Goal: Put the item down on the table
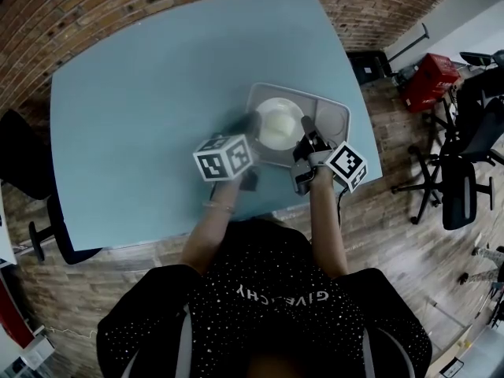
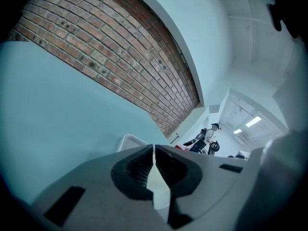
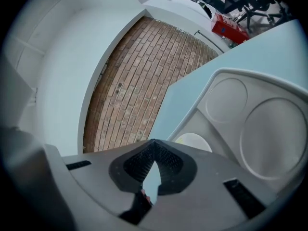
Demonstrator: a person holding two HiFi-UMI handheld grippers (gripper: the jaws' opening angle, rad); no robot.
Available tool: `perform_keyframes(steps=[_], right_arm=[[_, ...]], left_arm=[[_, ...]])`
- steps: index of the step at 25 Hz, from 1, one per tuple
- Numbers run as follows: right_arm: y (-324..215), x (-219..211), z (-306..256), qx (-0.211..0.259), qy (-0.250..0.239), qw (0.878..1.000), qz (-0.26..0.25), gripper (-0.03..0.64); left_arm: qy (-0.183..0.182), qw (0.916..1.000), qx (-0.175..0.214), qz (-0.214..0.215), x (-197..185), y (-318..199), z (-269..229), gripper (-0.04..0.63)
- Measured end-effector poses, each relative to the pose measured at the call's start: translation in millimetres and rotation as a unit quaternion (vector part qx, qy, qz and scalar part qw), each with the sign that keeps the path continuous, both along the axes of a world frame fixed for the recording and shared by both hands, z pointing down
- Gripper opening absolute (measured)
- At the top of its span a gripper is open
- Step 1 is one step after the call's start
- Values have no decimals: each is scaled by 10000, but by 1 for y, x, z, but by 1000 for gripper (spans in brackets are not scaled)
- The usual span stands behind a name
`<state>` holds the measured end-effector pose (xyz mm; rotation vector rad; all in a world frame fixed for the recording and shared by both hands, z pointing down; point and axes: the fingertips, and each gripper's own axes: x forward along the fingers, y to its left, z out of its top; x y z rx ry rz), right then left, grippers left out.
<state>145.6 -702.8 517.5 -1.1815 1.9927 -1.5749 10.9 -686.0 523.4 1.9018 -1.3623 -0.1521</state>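
In the head view, a grey tray (image 1: 336, 143) is lying on the light blue table (image 1: 142, 116), close to the near edge and toward the right near corner. A white bowl (image 1: 277, 124) is sitting in the tray's left compartment, and a round recess is showing bare on its right side. The left gripper (image 1: 245, 126) is reaching to the tray's near left corner and is showing as a blur there. The right gripper (image 1: 309, 138) is hovering over the tray's near edge, just right of the bowl. A red crate (image 1: 431, 81) and office chairs (image 1: 465, 179) are standing on the brick floor beyond the table's right edge.

In the left gripper view, the left gripper (image 2: 154, 150) is showing its two ribbed pads pressed together at the tips, with nothing visible between them. A rounded corner of the tray (image 2: 129, 141) is peeking out just beyond the jaws, resting on the table (image 2: 57, 105). A brick wall (image 2: 120, 57) is rising behind the far edge, and a person (image 2: 209, 136) is standing far off.

In the right gripper view, the right gripper (image 3: 153, 143) is likewise holding its jaws closed tip to tip, and they are gripping nothing. The tray (image 3: 219, 129) is spreading out to the right of them, with two round recesses facing up. The bowl (image 3: 195, 141) is showing just past the jaws. The table (image 3: 260, 47) is running on toward the brick wall (image 3: 139, 81).
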Motion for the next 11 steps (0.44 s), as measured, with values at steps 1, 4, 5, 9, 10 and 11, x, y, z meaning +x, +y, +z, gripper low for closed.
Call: perform_keyframes(steps=[1,4,5,9,10,11], right_arm=[[2,1,1,-22,-2,10000,12,12],[5,4,2,-58,15,10000,45,12],[6,5,2,-56,18,10000,48,12],[9,9,1,-56,8,10000,71,12],[10,10,2,-64,6,9999,79,12],[11,10,2,-73,4,9999,85,12]], left_arm=[[-2,10000,0,8,0,1,1,25],[-19,10000,3,56,4,3,-1,25],[-20,10000,-1,64,5,4,-2,25],[-16,10000,-8,76,8,8,-2,25],[-18,10000,-10,82,9,9,-2,25],[-20,10000,-12,87,9,10,-2,25]])
